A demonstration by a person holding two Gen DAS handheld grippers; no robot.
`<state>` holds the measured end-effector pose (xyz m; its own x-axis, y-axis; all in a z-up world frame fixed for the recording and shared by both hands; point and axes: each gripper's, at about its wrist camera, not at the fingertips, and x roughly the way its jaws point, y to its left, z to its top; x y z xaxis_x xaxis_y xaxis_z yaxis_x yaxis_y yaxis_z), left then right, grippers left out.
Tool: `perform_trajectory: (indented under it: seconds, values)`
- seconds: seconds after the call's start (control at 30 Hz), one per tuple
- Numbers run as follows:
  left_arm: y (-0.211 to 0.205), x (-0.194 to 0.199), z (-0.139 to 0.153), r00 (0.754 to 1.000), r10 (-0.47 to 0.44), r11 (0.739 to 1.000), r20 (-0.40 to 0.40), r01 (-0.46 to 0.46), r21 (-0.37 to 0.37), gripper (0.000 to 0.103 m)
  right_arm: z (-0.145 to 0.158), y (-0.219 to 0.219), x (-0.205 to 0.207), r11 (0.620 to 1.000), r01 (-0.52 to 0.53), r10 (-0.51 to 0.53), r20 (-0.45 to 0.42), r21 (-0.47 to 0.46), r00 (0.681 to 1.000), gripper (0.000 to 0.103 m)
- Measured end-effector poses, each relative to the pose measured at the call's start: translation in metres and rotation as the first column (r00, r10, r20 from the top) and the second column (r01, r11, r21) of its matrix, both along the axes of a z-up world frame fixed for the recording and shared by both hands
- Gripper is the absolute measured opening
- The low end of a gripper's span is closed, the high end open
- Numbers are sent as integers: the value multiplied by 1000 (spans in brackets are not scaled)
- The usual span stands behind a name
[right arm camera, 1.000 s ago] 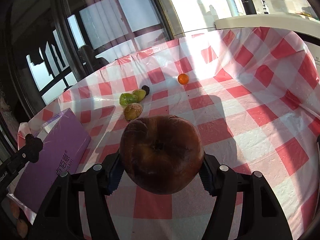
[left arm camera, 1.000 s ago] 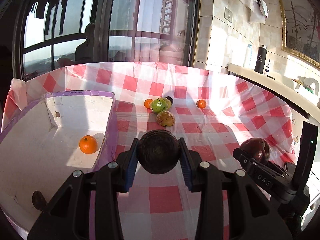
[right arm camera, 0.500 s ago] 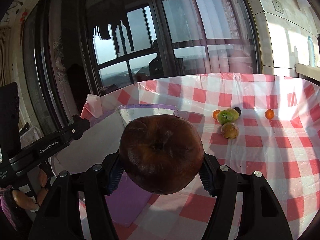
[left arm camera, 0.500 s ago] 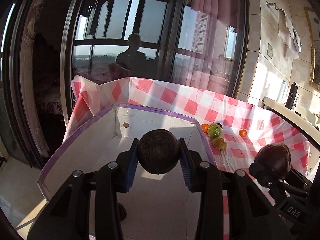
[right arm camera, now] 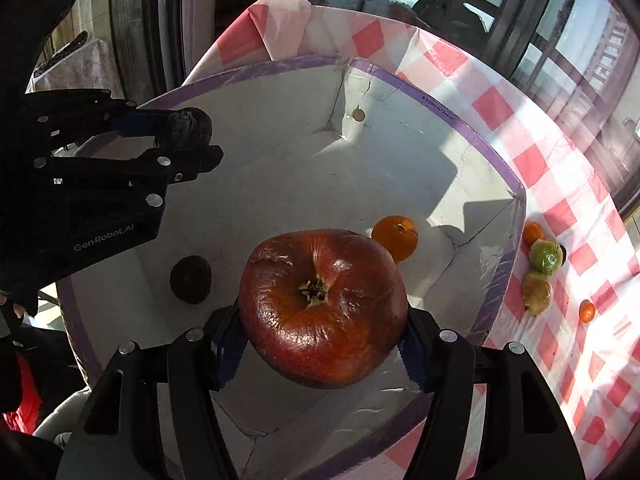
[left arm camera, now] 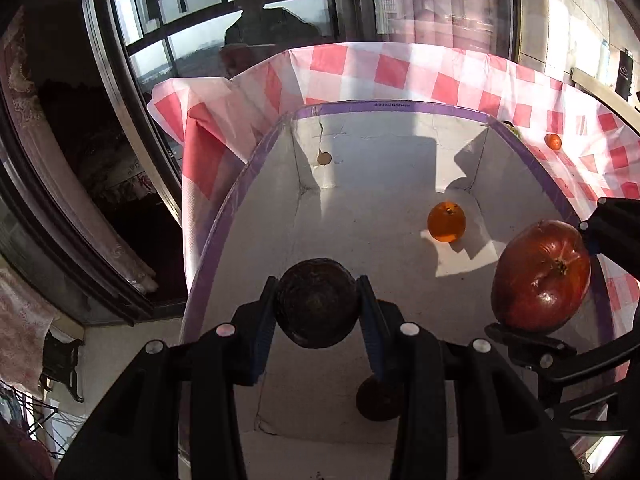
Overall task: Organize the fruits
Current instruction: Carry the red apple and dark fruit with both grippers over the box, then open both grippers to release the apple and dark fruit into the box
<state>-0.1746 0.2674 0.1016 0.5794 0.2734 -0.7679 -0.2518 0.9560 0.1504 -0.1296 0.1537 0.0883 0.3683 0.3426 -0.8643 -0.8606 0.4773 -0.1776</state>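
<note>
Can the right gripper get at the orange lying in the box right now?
Probably not: the right gripper is shut on a big red fruit, so its jaws are full, though the orange lies uncovered in the box.

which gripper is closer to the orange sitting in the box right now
Right. The right gripper, holding the big red fruit, hangs just beside the orange in the box. The left gripper, holding a dark fruit, is over the box's opposite side.

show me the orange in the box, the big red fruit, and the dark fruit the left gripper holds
orange point(left arm camera: 446, 222), left wrist view, middle of its skin
big red fruit point(right arm camera: 322, 304), right wrist view, beside its stem
dark fruit point(left arm camera: 317, 303), left wrist view, its front face
</note>
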Motion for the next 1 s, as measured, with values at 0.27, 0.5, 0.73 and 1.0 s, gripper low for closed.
perform_trajectory:
  seconds: [0.27,0.5,0.73,1.0]
  values:
    - [-1,29,-23,982,-84,996,-172,83,-16,39,-30,17,7,988,-42,37,-35,-150,999,63]
    - [5,35,-23,981,-79,994,-178,64,-91,41,-33,15,8,982,-50,42,-46,-182,998,63]
    - [5,32,-23,983,-52,993,-175,33,-110,61,-17,5,14,997,-45,43,-44,-58,998,69]
    - [-27,-23,50,951,82,996,298,-66,-62,101,38,-77,-16,927,10,-86,186,376,979,71]
